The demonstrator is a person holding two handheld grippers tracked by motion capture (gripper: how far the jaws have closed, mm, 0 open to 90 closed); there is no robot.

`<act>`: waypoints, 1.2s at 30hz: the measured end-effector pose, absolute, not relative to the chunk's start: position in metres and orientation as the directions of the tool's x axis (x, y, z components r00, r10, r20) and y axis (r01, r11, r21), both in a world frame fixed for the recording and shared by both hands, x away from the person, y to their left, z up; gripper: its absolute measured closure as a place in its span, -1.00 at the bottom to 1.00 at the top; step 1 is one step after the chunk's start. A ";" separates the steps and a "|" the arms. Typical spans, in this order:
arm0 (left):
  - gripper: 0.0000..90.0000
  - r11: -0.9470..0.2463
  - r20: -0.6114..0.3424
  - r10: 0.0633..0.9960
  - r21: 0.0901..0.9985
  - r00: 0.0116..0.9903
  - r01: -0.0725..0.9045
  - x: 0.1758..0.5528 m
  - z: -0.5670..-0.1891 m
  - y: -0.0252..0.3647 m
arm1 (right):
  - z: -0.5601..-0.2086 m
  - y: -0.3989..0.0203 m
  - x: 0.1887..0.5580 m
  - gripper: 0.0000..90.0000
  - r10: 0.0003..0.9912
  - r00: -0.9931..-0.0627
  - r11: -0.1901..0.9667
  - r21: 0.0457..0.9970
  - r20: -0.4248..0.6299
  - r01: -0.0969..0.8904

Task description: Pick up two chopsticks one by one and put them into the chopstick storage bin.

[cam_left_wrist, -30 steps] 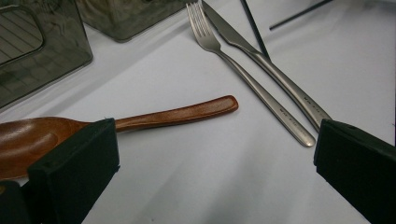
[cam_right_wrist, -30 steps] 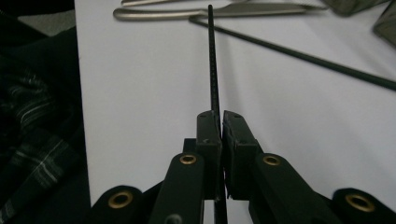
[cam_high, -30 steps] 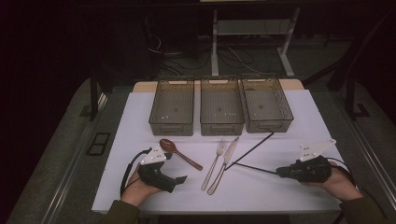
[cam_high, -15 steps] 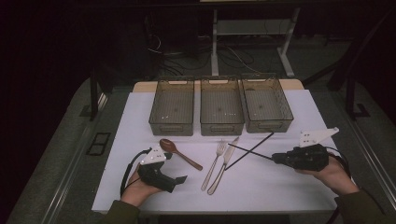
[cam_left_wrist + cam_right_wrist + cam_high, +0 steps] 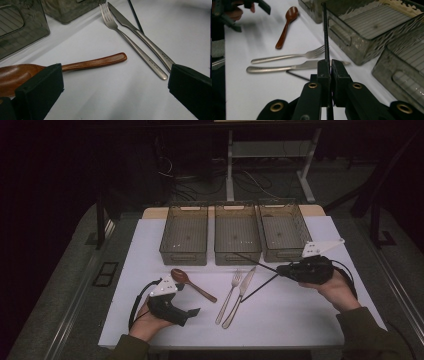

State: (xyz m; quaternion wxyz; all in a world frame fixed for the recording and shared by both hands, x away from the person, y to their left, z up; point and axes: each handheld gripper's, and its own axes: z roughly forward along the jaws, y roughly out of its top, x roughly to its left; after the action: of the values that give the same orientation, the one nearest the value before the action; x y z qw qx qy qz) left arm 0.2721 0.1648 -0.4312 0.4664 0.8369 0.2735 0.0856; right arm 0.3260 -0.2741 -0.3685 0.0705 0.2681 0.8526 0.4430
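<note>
My right gripper (image 5: 281, 268) (image 5: 327, 65) is shut on a thin black chopstick (image 5: 255, 260) (image 5: 325, 30), held above the table with its free end reaching toward the middle bin (image 5: 237, 257). A second black chopstick (image 5: 257, 288) (image 5: 297, 75) lies on the white table beside the knife (image 5: 241, 292) (image 5: 287, 67). My left gripper (image 5: 193, 312) (image 5: 113, 95) rests on the table near the front left, jaws open with nothing between them. A wooden spoon (image 5: 192, 285) (image 5: 95, 62) lies just beyond its left jaw. A steel fork (image 5: 229, 296) (image 5: 130, 40) lies next to the knife (image 5: 147, 42).
Three smoky see-through bins stand in a row at the back: the left bin (image 5: 182, 256), the middle one, and the right bin (image 5: 279, 254). The white table top (image 5: 300, 320) ends at a front edge close to the person's sleeves. Dark floor surrounds the table.
My right gripper has risen and moved left and toward the bins, carrying the chopstick off the table. The left gripper and the cutlery have stayed put.
</note>
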 end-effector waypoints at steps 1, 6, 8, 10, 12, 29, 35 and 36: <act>-1.00 -0.415 -0.111 0.538 0.828 0.836 0.377 0.272 -0.431 0.165 | -0.368 -0.271 0.329 0.89 0.524 -0.844 0.462 0.793 0.117 0.397; -1.00 -0.409 -0.116 0.539 0.830 0.834 0.380 0.272 -0.431 0.166 | -0.364 -0.254 0.344 0.89 0.553 -0.824 0.444 0.793 0.124 0.417; -1.00 -0.407 -0.116 0.539 0.831 0.834 0.379 0.272 -0.431 0.166 | -0.362 -0.247 0.350 0.89 0.558 -0.820 0.435 0.797 0.126 0.418; -1.00 -0.406 -0.117 0.538 0.832 0.835 0.378 0.272 -0.431 0.166 | -0.359 -0.240 0.356 0.89 0.565 -0.815 0.431 0.797 0.126 0.422; -1.00 -0.407 -0.116 0.537 0.832 0.836 0.377 0.272 -0.431 0.166 | -0.356 -0.232 0.362 0.89 0.566 -0.815 0.430 0.798 0.126 0.422; -1.00 -0.400 -0.126 0.532 0.834 0.837 0.380 0.273 -0.431 0.166 | -0.337 -0.157 0.415 0.89 0.625 -0.773 0.402 0.805 0.107 0.437; -1.00 -0.396 -0.128 0.531 0.836 0.838 0.379 0.273 -0.432 0.166 | -0.335 -0.127 0.436 0.89 0.650 -0.752 0.392 0.800 0.108 0.453; -1.00 -0.394 -0.129 0.530 0.838 0.838 0.378 0.273 -0.432 0.166 | -0.335 -0.122 0.440 0.89 0.653 -0.749 0.392 0.797 0.109 0.459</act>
State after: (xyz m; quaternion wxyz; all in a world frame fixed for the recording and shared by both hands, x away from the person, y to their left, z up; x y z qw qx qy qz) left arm 0.2733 0.1662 -0.4316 0.4780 0.8309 0.2734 0.0794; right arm 0.4399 -0.1220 -0.3350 0.1115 0.3362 0.8268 0.4369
